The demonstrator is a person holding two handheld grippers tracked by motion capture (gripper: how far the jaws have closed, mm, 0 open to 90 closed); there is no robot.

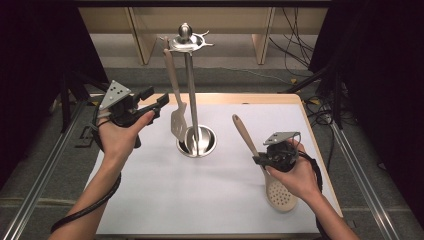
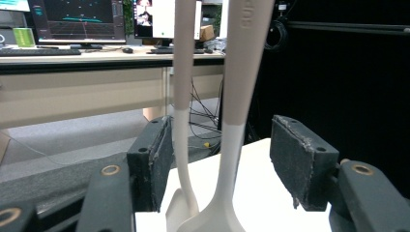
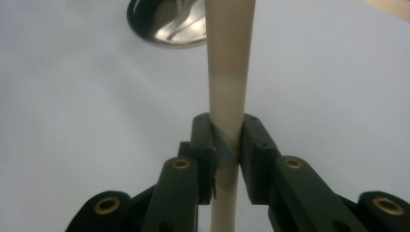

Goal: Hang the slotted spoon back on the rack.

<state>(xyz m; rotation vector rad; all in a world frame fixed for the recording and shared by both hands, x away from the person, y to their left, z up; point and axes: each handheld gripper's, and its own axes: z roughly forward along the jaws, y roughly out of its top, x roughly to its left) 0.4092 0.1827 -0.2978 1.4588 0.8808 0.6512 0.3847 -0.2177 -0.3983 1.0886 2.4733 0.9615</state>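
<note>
Right gripper (image 1: 261, 159) clamped on skimmer (image 1: 280, 192) handle, near right; left gripper (image 1: 159, 102) wide open, empty, by hanging spatula (image 1: 178, 122).

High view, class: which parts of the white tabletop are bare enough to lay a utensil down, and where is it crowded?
The white tabletop is bare along the near edge between the forearms and at the far right corner. It is crowded around the utensil stand and by the skimmer in the right claw.
</note>
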